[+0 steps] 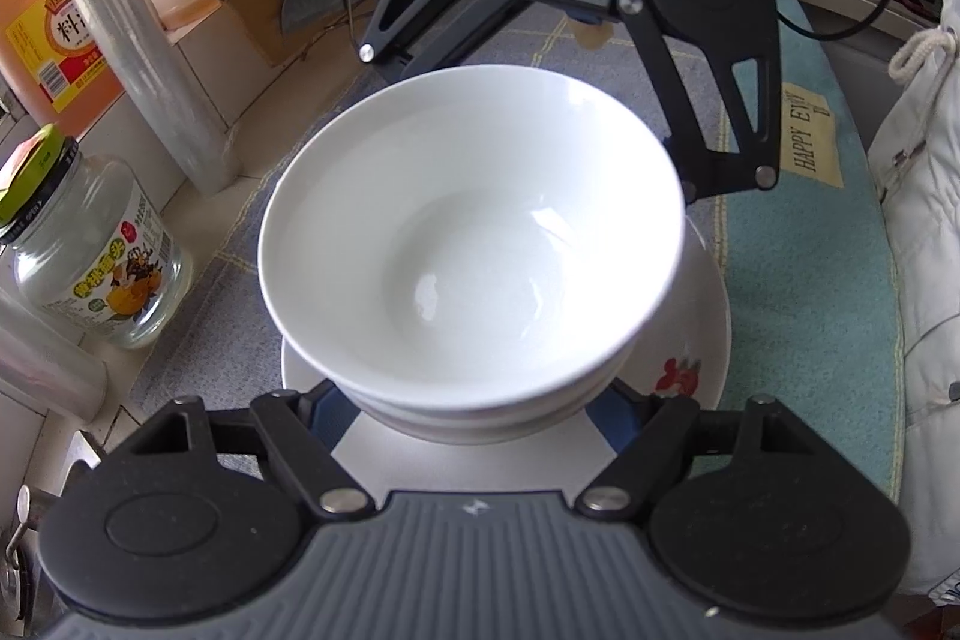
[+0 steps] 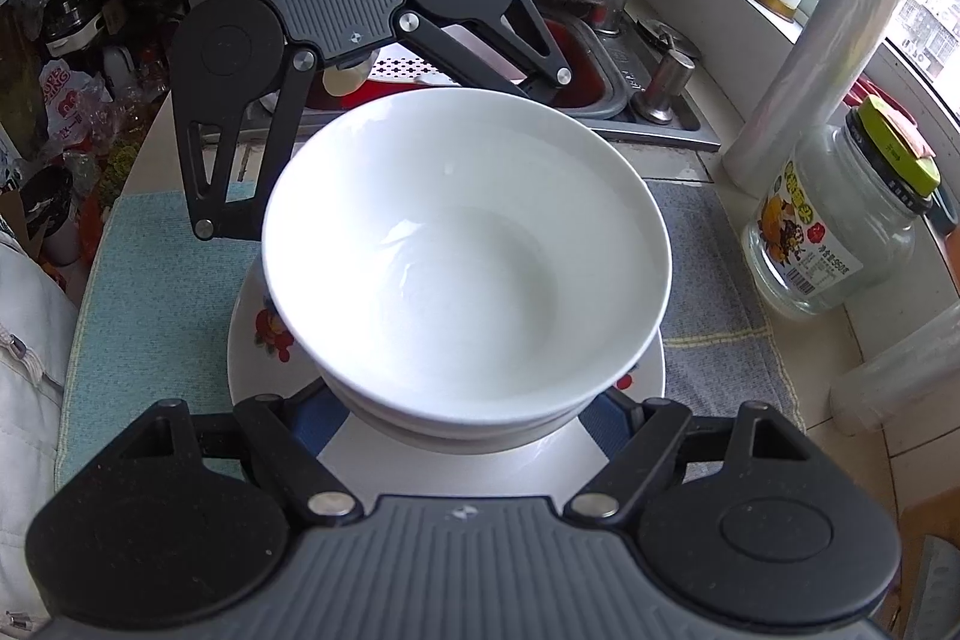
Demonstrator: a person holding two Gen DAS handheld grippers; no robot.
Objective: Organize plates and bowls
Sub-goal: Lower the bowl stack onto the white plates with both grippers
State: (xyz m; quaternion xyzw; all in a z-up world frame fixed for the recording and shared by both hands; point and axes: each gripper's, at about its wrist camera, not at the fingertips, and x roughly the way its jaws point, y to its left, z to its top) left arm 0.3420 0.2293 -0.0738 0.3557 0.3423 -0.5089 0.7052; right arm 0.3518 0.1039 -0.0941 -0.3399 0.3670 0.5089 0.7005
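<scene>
Evidently, left gripper (image 1: 474, 403) and right gripper (image 2: 465, 403) are flanking the stacked bowls (image 1: 471, 232) sitting on the plate (image 1: 690, 340); both appear spread apart, tips hidden. Uneven squeezing risks tipping the stack.

Bright window daylight, fisheye-warped edges.

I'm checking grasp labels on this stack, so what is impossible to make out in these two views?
- Left tongs: fingertips hidden under the stacked white ceramic bowls in the left wrist view; the grip cannot be told.
- Right tongs: likewise in the right wrist view.
- Bowl count: only rims show beneath the top bowl.
- White flower-printed plate: its pattern is mostly covered by the bowls.
</scene>
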